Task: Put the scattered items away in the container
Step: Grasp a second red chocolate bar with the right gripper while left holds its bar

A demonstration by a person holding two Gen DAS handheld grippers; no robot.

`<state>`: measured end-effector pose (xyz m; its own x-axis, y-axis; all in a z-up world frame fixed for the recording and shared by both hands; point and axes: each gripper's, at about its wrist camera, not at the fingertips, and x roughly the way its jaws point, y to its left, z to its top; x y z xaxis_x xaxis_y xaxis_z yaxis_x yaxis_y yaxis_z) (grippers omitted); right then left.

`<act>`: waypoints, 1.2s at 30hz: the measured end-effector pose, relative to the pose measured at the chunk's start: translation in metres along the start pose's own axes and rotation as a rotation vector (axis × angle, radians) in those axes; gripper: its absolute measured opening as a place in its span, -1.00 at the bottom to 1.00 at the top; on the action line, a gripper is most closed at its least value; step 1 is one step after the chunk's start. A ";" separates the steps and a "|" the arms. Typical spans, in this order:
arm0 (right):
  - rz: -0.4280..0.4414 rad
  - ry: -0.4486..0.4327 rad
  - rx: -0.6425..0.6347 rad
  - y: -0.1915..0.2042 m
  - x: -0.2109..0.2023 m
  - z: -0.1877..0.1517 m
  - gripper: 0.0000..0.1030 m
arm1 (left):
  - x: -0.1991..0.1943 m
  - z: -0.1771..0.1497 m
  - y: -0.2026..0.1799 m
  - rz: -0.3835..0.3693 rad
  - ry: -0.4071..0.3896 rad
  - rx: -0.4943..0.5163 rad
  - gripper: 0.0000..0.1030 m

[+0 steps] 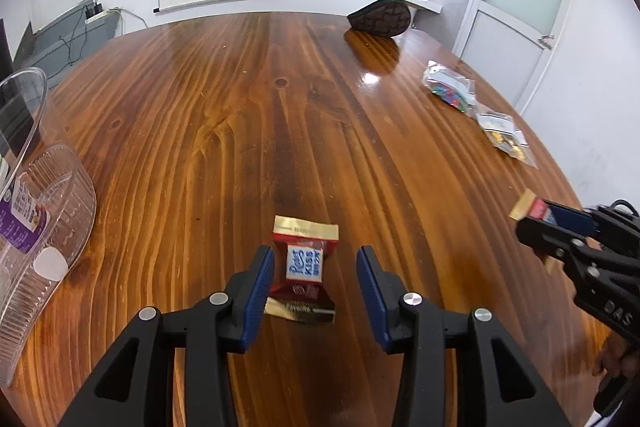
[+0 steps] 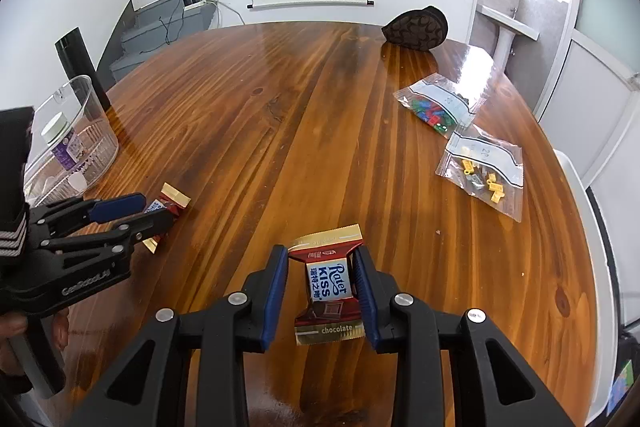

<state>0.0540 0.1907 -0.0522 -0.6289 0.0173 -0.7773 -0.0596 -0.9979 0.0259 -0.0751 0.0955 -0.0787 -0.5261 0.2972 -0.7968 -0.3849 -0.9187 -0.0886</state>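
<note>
- Right wrist view shows the wooden table [image 2: 320, 115] with the clear container [image 2: 82, 131] at its left edge; one white-capped bottle [image 2: 64, 143] already stands inside (little else in it that I can make out).
- Two zip bags of small parts [image 2: 480, 167] lie well apart on the right, untouched, near a brown pouch [image 2: 416, 27].
- Right gripper [image 2: 320, 287] is clenched on a wrapped chocolate [image 2: 329, 281], lifted but not yet at the container.
- Left gripper [image 1: 316, 279] stands released, its jaws either side of a second chocolate [image 1: 304, 263] lying on the table, pads not pressing.
- Judged overall: early; both chocolates still need delivering.
</note>
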 end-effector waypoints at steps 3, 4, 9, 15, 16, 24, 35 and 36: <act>0.001 0.003 0.005 0.000 0.000 0.000 -0.35 | 0.002 -0.001 -0.005 0.052 0.001 0.025 -0.16; 0.001 0.004 0.006 0.000 0.000 -0.001 -0.35 | 0.002 -0.002 -0.006 0.076 -0.003 0.032 -0.16; 0.001 0.005 0.010 0.001 -0.001 -0.001 -0.35 | 0.010 -0.003 -0.006 0.071 0.029 0.030 -0.16; -0.001 -0.001 0.015 0.002 -0.003 -0.002 -0.35 | 0.012 -0.007 -0.006 0.076 0.030 0.024 -0.18; -0.002 -0.003 0.015 0.002 -0.004 -0.002 -0.35 | 0.012 -0.007 -0.005 0.079 0.026 0.022 -0.28; 0.002 -0.003 0.011 0.004 -0.005 -0.003 -0.35 | 0.008 -0.012 -0.002 0.107 -0.009 0.019 -0.52; 0.013 -0.022 0.012 0.010 -0.010 -0.001 -0.35 | -0.009 -0.012 0.007 0.132 -0.078 -0.014 -0.55; 0.014 -0.025 0.011 0.011 -0.011 -0.001 -0.35 | -0.012 -0.012 0.008 0.138 -0.086 -0.018 -0.55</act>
<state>0.0608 0.1795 -0.0435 -0.6490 0.0049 -0.7608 -0.0591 -0.9973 0.0440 -0.0632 0.0813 -0.0769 -0.6361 0.1880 -0.7483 -0.2913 -0.9566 0.0073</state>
